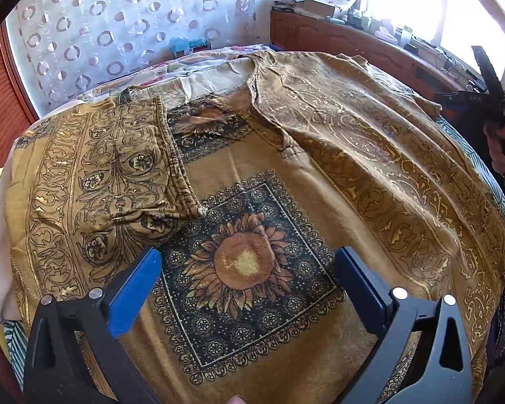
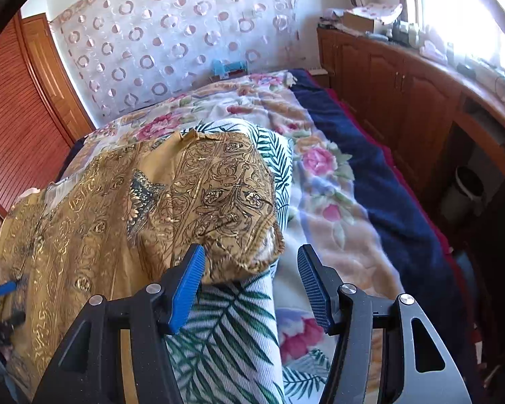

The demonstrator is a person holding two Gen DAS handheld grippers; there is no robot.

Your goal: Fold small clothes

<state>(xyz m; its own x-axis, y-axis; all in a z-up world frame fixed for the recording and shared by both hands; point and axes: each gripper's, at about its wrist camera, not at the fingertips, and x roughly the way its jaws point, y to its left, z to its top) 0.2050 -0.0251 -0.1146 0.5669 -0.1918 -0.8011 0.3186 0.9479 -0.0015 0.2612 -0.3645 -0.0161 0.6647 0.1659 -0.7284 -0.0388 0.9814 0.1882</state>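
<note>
A golden-tan garment (image 1: 286,343) with a black-framed sunflower print (image 1: 245,266) lies spread on the bed. Its left sleeve (image 1: 101,175) is folded inward, and its right side (image 1: 370,141) lies in loose folds. My left gripper (image 1: 247,254) hovers wide open over the sunflower with nothing between its fingers. In the right wrist view my right gripper (image 2: 251,250) stands open at the garment's frayed corner (image 2: 252,252), which lies under the gap near the left pad (image 2: 188,286); no pad presses on it. The right gripper (image 1: 495,101) also shows at the left wrist view's right edge.
Under the garment is a palm-leaf cushion (image 2: 232,336) on a floral blanket (image 2: 326,181) edged by a navy blanket (image 2: 370,168). Wooden cabinets (image 2: 404,80) with clutter run along the right below a bright window. A patterned curtain (image 2: 171,33) hangs behind, and a bin (image 2: 468,188) stands on the floor.
</note>
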